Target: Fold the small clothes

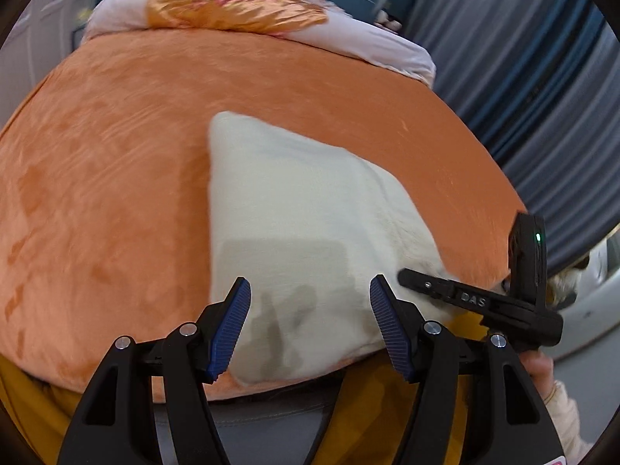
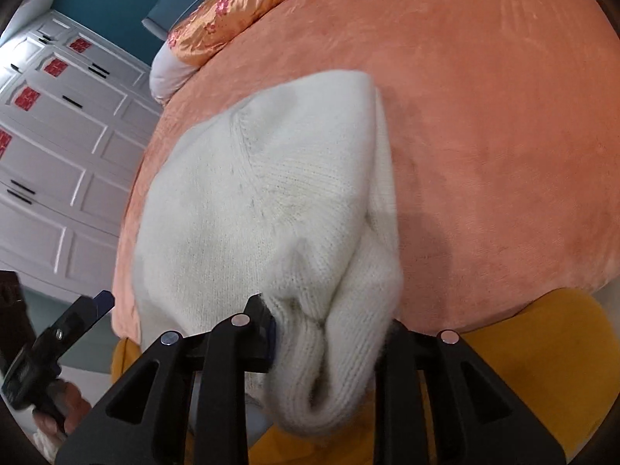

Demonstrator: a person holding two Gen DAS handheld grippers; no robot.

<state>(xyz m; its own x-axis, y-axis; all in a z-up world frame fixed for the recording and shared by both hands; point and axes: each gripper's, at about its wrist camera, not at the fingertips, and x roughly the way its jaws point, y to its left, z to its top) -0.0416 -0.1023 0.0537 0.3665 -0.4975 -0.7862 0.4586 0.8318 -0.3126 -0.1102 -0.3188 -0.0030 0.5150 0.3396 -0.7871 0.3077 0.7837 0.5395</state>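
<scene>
Two grippers work one white knit sweater point(image 2: 271, 201), which lies folded on the orange bedspread point(image 1: 97, 162) near the bed's lower edge. Nearest the lens in the right wrist view, the right gripper point(image 2: 329, 333) is clamped on a bunched hem of the sweater at bottom centre, the ribbed knit bulging out between the jaws and sagging below them. The risk I judge greatest is that this thick wad slips or drags: a pull from here could tow the whole garment over the plush cover and undo the neat fold (the fabric looks soft and heavy). A second hazard is the bed's edge, since the held part already overhangs it. In the left wrist view the left gripper point(image 1: 310, 325) hovers at bottom centre with its blue pads point(image 1: 232, 325) wide apart, holding nothing, its shadow falling on the cloth beneath. Farther off, toward the upper frame, lie a patterned orange pillow point(image 1: 232, 4) and, at upper left in the right view, white wardrobe doors point(image 2: 58, 147).
</scene>
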